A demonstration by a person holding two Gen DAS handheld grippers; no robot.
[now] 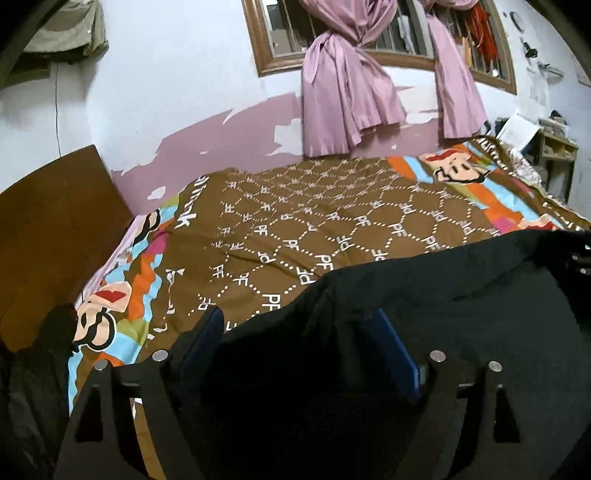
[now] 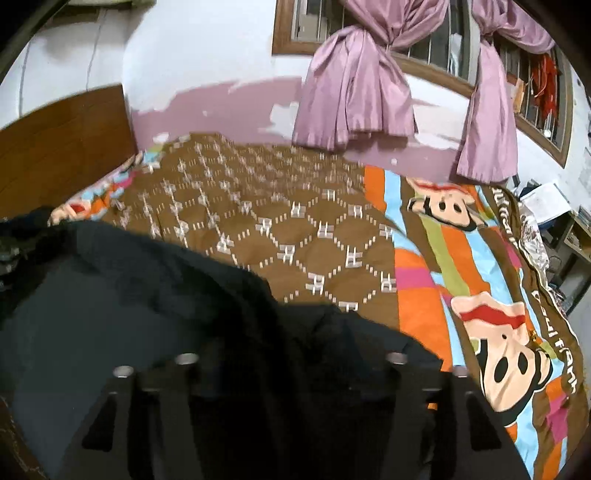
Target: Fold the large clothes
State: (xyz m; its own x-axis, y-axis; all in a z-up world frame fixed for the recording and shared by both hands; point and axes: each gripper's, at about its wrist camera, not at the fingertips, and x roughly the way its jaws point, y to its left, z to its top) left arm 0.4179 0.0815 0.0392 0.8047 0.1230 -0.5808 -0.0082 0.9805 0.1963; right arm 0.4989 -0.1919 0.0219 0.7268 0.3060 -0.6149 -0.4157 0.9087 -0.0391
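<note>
On the near edge of the bed (image 1: 332, 229), which is covered by a brown patterned quilt with bright cartoon-striped borders, lies a large black garment (image 1: 424, 295) spread from the left side across toward the right. Seen from the left wrist, the left hand-held gripper (image 1: 299, 332) stands with its jaws wide apart; the blue fingers (image 1: 391, 347) sit either side of dark cloth, and the pads do not appear to press on it. From the right wrist view the black garment (image 2: 147, 295) fills the lower left and reaches under the right hand-held gripper (image 2: 295, 354), whose jaws also stand apart over a bunched fold, its fingertips too dark to make out clearly. At the head of the bed a wooden headboard (image 1: 55, 221) rises, and along the far edge pink curtains (image 2: 354, 85) hang knotted below a barred window (image 1: 388, 33)
</note>
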